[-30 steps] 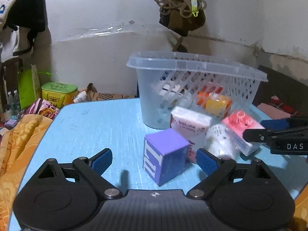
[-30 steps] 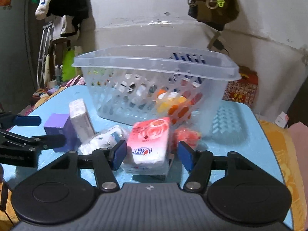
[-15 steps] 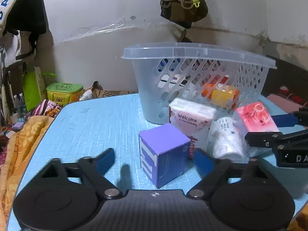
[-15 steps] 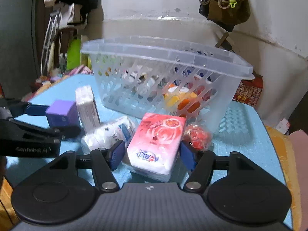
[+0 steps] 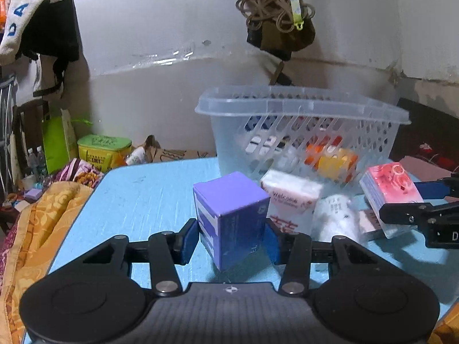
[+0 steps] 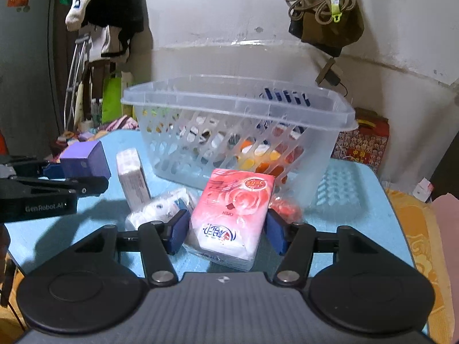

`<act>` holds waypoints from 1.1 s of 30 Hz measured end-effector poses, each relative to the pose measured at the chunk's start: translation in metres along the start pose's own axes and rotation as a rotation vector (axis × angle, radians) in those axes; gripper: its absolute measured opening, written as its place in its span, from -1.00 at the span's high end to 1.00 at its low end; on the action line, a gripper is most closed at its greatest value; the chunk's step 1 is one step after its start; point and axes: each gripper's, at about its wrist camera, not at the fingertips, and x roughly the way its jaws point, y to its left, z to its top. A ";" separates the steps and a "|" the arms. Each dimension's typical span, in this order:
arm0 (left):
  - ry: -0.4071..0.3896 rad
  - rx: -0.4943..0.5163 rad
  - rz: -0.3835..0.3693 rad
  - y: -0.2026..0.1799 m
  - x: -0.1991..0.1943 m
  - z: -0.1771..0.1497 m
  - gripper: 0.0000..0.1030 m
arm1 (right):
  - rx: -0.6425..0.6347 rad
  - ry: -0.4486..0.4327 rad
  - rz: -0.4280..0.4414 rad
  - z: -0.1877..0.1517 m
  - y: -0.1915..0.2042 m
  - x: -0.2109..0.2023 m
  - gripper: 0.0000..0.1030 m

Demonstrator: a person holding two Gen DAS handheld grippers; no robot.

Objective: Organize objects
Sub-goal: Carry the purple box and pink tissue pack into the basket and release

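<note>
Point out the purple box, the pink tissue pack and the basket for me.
purple box (image 5: 229,192), left wrist view, on its top face.
pink tissue pack (image 6: 232,215), right wrist view, on the rose-printed front.
basket (image 6: 238,106), right wrist view, on the near rim.

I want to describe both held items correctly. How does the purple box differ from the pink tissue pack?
The purple box is a stiff cube with plain faces; the pink tissue pack is a flatter, soft plastic-wrapped packet printed with roses. The box sits in the left claw, the pack in the right claw. Both are gripped between blue pads in front of the basket.
</note>
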 end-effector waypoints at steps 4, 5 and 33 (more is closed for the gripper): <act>-0.029 0.004 -0.018 -0.006 -0.009 0.005 0.00 | 0.007 -0.019 0.000 0.001 -0.002 -0.005 -0.18; -0.038 0.004 -0.022 -0.007 -0.011 0.006 0.00 | 0.010 -0.023 0.004 0.001 -0.003 -0.006 -0.18; -0.172 -0.026 -0.103 -0.017 -0.069 0.039 0.00 | 0.086 -0.108 0.054 0.001 -0.030 -0.068 -0.17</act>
